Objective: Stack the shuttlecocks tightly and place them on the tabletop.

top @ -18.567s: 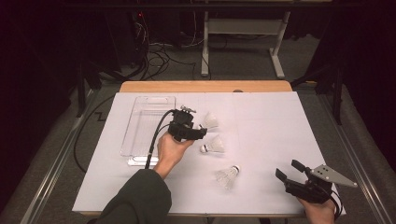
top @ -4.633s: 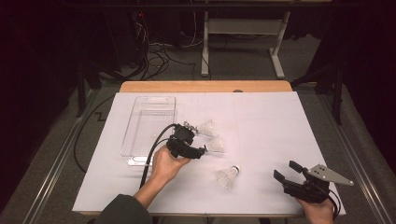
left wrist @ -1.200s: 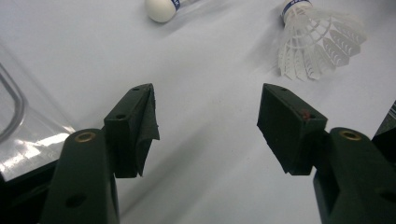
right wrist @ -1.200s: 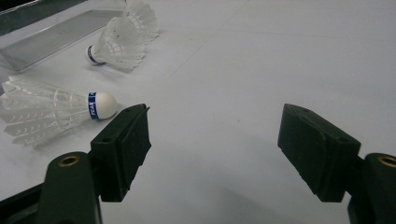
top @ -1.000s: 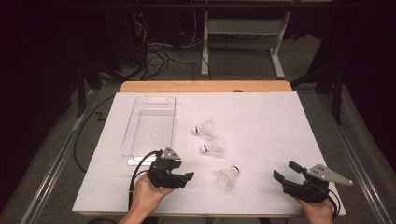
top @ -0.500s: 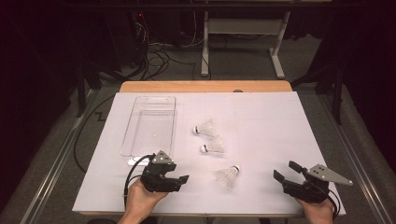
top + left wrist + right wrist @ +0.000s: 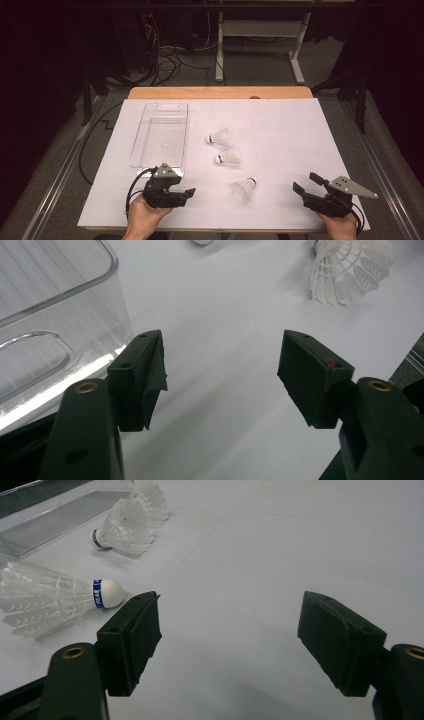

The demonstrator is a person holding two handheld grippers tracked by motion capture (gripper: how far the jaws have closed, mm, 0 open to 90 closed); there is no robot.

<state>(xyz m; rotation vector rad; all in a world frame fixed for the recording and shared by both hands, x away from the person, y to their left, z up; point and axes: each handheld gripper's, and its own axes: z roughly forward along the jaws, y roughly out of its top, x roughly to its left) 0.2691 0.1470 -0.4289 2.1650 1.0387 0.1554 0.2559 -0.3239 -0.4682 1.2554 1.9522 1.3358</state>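
Light falls brightly from above on the white table, while the room past its far edge lies very dim. In the left gripper view, glare streaks the clear tray wall. Shadows beneath the shuttlecocks are soft and faint. Both gripper views blur slightly toward their nearest edges.

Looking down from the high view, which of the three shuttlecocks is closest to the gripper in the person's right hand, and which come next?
Measured from the right gripper:
1. The near shuttlecock, on the white sheet to its left, near the table's front edge.
2. The middle shuttlecock, farther back and more to the left.
3. The far shuttlecock, farthest back, beside the clear tray.
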